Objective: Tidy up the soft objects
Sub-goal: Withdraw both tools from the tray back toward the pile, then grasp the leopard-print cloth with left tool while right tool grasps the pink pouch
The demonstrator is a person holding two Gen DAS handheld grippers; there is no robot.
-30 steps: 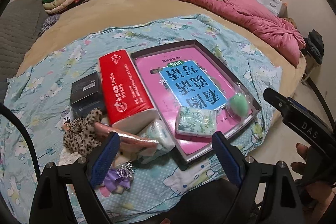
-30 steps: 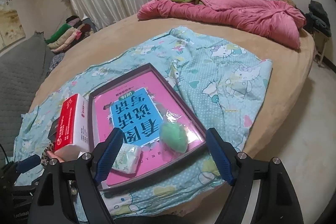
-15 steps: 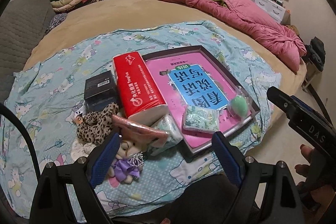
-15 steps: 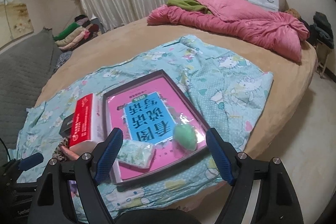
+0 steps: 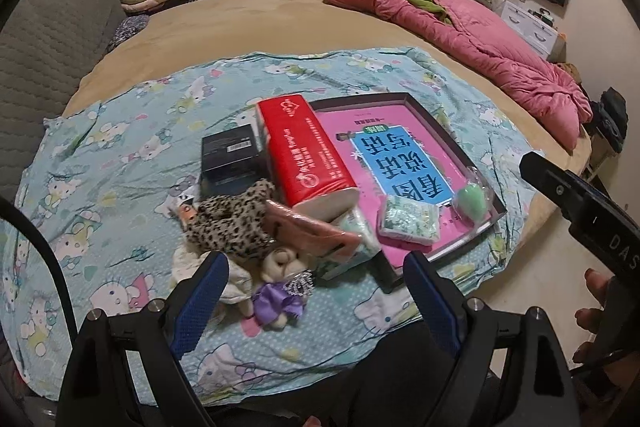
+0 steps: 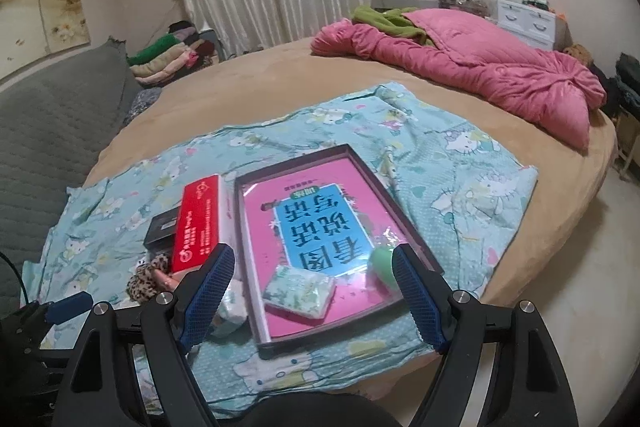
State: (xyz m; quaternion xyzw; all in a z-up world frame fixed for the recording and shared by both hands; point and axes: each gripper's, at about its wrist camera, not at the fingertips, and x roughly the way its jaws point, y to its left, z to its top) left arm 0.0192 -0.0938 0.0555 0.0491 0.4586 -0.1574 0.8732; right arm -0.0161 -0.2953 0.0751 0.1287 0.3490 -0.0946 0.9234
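Observation:
A dark tray (image 5: 440, 125) (image 6: 404, 223) with a pink book lining lies on the Hello Kitty sheet. In it are a green-patterned tissue pack (image 5: 408, 223) (image 6: 300, 291) and a green egg-shaped sponge (image 5: 472, 201) (image 6: 382, 263). Left of the tray lies a red tissue pack (image 5: 304, 151) (image 6: 198, 223), with a leopard scrunchie (image 5: 232, 219), a pink pouch (image 5: 308, 227), another tissue pack (image 5: 356, 247) and a small purple-dressed doll (image 5: 276, 295) in front. My left gripper (image 5: 316, 299) is open and empty just before the pile. My right gripper (image 6: 310, 291) is open and empty above the tray's near edge.
A black box (image 5: 230, 157) lies behind the scrunchie. A pink quilt (image 6: 480, 75) lies on the far right of the round bed. Folded clothes (image 6: 168, 61) are stacked at the back left. The floor (image 6: 580, 267) is on the right.
Both grippers have pulled back and risen, so the pile and tray look smaller and farther. No object has moved. Both grippers stay open.

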